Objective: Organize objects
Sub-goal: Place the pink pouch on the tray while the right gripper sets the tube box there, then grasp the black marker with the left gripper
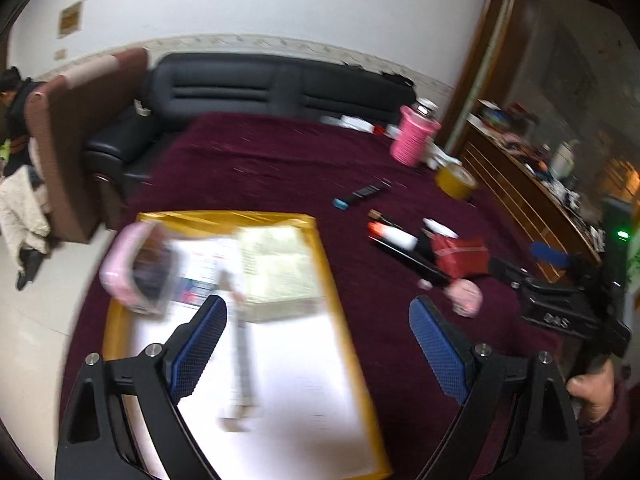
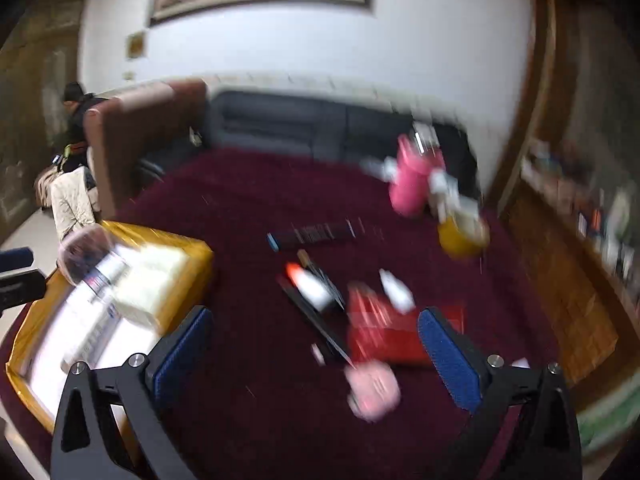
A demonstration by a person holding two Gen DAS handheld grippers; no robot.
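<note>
Above yellow tray [image 1: 338, 264]: left gripper [image 1: 316, 340] agape

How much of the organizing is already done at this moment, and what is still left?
Some looks done: the gold box already holds a pink case and papers. Nothing is in hand: left gripper and right gripper are both open and empty. Left on the maroon cloth: red packet, glue stick, small pink item, black remote, tape roll.
</note>
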